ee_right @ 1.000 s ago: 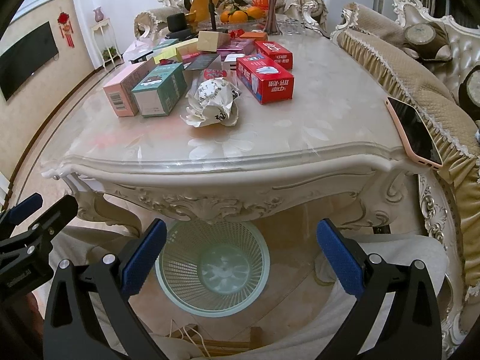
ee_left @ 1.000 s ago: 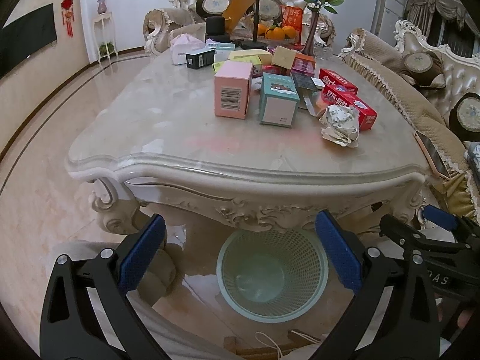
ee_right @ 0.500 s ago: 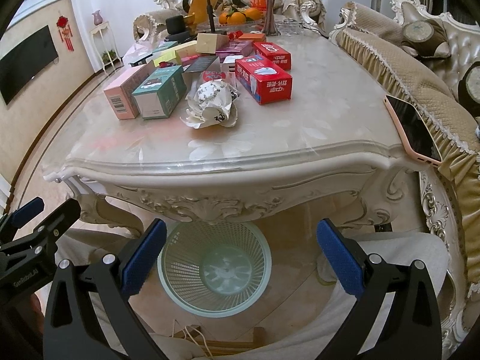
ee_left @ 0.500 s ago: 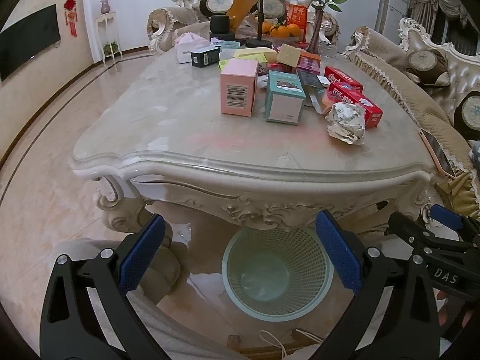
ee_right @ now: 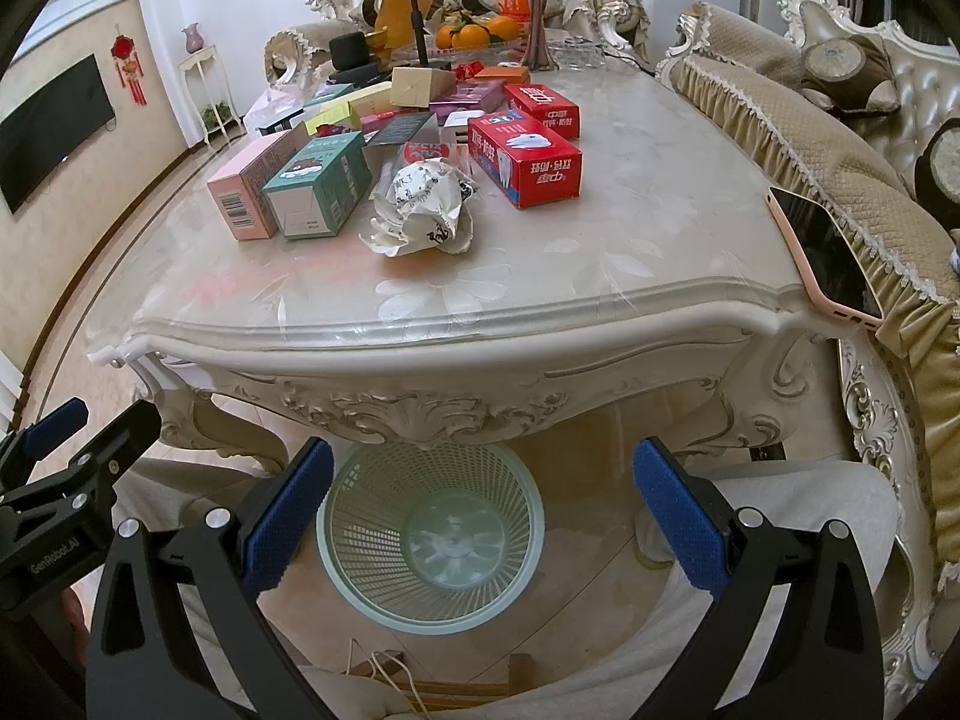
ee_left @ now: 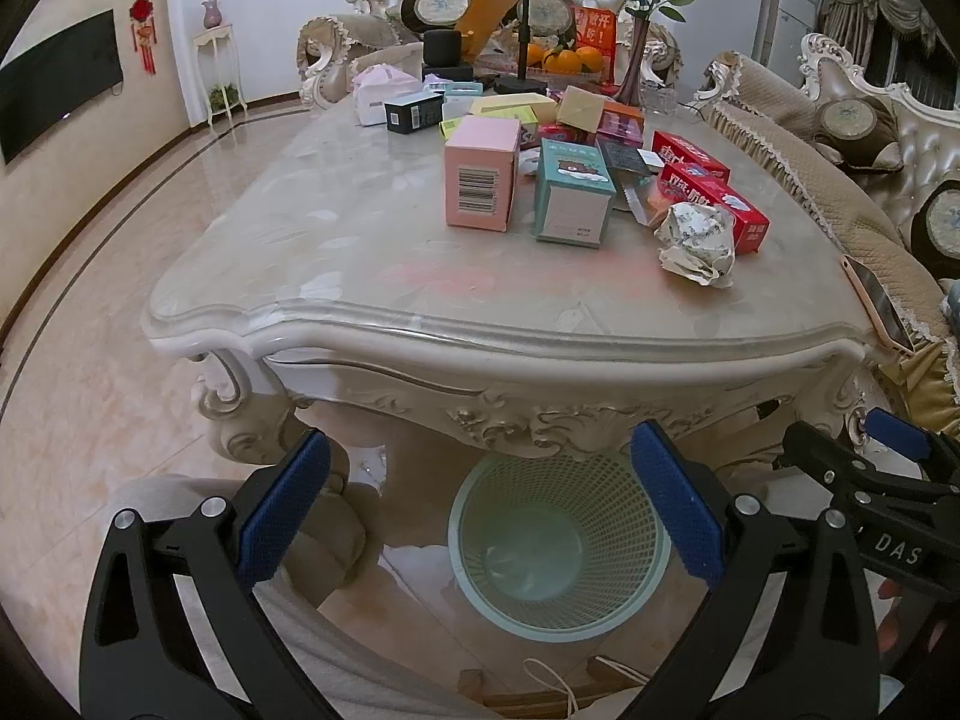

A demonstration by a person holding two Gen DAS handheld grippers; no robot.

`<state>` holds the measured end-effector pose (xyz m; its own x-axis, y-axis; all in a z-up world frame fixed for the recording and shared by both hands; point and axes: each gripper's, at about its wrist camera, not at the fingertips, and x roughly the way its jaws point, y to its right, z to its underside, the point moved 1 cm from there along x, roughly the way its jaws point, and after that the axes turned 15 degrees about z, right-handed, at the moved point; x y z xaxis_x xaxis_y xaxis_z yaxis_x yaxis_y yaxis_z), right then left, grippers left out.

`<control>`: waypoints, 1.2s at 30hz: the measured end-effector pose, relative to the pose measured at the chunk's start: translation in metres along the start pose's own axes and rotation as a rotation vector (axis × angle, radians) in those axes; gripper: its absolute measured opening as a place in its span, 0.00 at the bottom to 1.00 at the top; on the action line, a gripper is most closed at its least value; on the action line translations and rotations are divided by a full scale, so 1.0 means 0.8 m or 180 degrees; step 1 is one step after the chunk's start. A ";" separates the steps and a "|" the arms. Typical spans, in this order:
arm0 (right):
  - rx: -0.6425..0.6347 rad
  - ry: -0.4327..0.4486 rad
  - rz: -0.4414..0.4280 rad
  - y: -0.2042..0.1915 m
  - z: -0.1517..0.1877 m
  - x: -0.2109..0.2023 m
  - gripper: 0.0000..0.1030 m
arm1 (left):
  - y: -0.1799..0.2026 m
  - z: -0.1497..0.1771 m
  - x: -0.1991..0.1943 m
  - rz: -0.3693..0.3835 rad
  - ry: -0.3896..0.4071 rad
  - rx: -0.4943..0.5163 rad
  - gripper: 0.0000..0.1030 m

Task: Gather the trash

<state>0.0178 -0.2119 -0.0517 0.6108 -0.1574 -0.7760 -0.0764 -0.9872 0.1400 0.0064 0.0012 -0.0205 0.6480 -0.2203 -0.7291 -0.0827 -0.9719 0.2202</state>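
A crumpled ball of printed paper [ee_left: 696,237] lies on the marble table [ee_left: 372,276], near its front right; it also shows in the right wrist view [ee_right: 423,207]. A pale green mesh waste basket [ee_left: 558,540] stands empty on the floor under the table's front edge, also in the right wrist view [ee_right: 432,534]. My left gripper [ee_left: 480,510] is open and empty, held low over the basket. My right gripper [ee_right: 480,510] is open and empty, also low in front of the table, to the right of the left one.
A pink box [ee_left: 483,180], a teal box [ee_left: 573,192] and red boxes [ee_left: 714,204] stand behind the paper, with several more boxes, oranges and a vase further back. A pink-cased phone [ee_right: 825,252] lies on the sofa arm at right.
Both grippers have risen and moved slightly towards the table; the table top looks nearer. Both stay open and empty. Nothing on the table has moved.
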 end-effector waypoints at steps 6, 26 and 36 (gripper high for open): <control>0.0001 0.0000 0.0002 0.000 0.000 0.000 0.93 | -0.001 0.001 0.000 -0.0005 0.0001 0.0003 0.94; -0.0043 0.0105 -0.0078 -0.001 0.003 -0.006 0.93 | -0.007 0.008 0.003 0.0024 -0.0047 -0.0021 0.94; -0.0059 0.0644 -0.0317 0.043 -0.075 0.005 0.93 | -0.035 -0.057 0.007 0.0102 0.0453 0.0186 0.94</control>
<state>0.0653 -0.2447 -0.0133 0.7603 -0.0487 -0.6477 0.0057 -0.9967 0.0815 0.0472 0.0311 -0.0012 0.7448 -0.2415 -0.6220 -0.1463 -0.9686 0.2008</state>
